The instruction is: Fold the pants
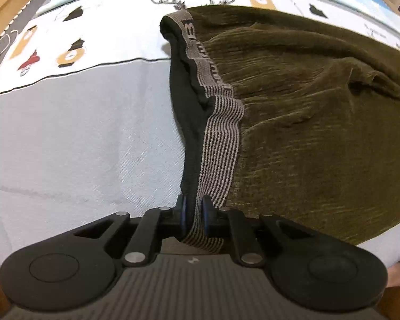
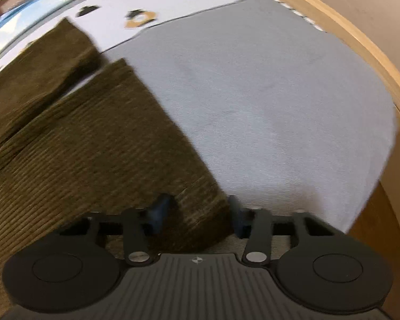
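- The olive-green pants (image 1: pixel 306 106) lie spread on a bed, over a pale grey sheet (image 1: pixel 66 138) with a printed cartoon border (image 1: pixel 66 40) toward the far edge; from the left wrist view they fill the area from twelve to four o'clock.
- By my reading, folding has hardly begun: both legs lie apart in the right wrist view, the near leg (image 2: pixel 106 146) and the far leg (image 2: pixel 48 61) with a narrow gap between them, and no fold is laid yet.
- The left gripper (image 1: pixel 192 218) is clamped on the striped elastic waistband (image 1: pixel 221 138) at its near end, pads pressing the band from both sides.
- The right gripper (image 2: pixel 200 216) straddles the hem corner of the near leg; the picture is blurred, and its pads seem to stand slightly off the cloth, so I judge it not yet pinching.
- What is left: lift waist and hem together, lay one leg over the other, then fold lengthwise.
- The cloth is ribbed, corduroy-like and soft, with rumples near three o'clock in the left view; the waistband is a knitted grey band with dark stripes and lettering, lined in black.
- A wooden bed frame (image 2: pixel 333 26) curves along the right side.
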The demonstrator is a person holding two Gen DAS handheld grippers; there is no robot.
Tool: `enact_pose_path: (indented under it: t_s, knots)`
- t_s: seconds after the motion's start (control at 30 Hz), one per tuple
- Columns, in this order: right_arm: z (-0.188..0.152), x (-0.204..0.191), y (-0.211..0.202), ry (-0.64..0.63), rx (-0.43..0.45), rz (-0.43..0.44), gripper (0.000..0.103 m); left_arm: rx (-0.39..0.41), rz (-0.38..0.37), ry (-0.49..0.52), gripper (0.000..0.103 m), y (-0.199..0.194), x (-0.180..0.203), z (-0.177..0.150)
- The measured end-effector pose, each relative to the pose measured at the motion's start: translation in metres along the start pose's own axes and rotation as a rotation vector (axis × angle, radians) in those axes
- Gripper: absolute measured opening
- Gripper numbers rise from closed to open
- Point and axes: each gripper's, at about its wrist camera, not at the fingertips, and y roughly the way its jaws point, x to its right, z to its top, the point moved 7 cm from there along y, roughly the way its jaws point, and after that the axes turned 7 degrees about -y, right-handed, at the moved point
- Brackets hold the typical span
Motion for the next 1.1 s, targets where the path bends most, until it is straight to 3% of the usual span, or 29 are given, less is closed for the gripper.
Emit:
enact_pose_path:
  t_s: [0.1, 0.2, 0.33, 0.43, 0.57, 0.67, 0.77, 0.8, 0.87, 1.0, 1.07, 1.1]
  knots:
    - [0.004, -0.015, -0.006, -0.028, 0.028, 0.087, 0.018, -0.008, 0.050, -0.004, 0.008, 0.000, -0.003, 0.005]
    - [-0.001, -0.009, -0.002, -0.074, -0.002, -0.012, 0.017, -0.028, 0.080, 0.028, 0.008, 0.003, 0.004, 0.005]
    - [0.003, -0.004, -0.007, -0.048, 0.014, -0.025, 0.023, 0.009, 0.105, 0.053, 0.018, -0.006, 0.009, 0.008]
    - [0.006, -0.015, -0.019, -0.125, 0.068, -0.076, 0.028, 0.082, 0.064, 0.052, 0.021, -0.020, 0.013, 0.015]
    - [0.016, -0.030, -0.044, -0.149, 0.181, -0.012, 0.034, 0.117, -0.037, 0.122, 0.021, -0.030, 0.039, 0.014]
    - [0.018, -0.043, -0.051, -0.178, 0.199, 0.092, 0.040, 0.028, -0.104, 0.180, 0.027, -0.019, 0.054, -0.001]
    - [-0.002, -0.048, -0.019, -0.243, 0.007, 0.074, 0.041, -0.136, -0.039, 0.264, 0.029, 0.008, 0.056, -0.026]
    - [-0.012, -0.047, -0.007, -0.270, -0.072, 0.041, 0.041, -0.124, -0.033, 0.302, 0.029, 0.007, 0.060, -0.028]
    - [-0.011, -0.049, -0.008, -0.306, -0.057, 0.020, 0.041, -0.108, -0.047, 0.273, 0.029, 0.000, 0.061, -0.024]
    - [0.006, -0.053, -0.029, -0.232, 0.041, 0.051, 0.041, 0.002, -0.087, 0.229, 0.031, -0.022, 0.063, -0.009]
    - [0.017, -0.059, -0.045, -0.218, 0.120, 0.064, 0.041, 0.061, -0.104, 0.197, 0.039, -0.033, 0.065, 0.001]
    - [0.021, -0.062, -0.053, -0.209, 0.157, 0.069, 0.041, 0.100, -0.105, 0.179, 0.049, -0.039, 0.065, 0.006]
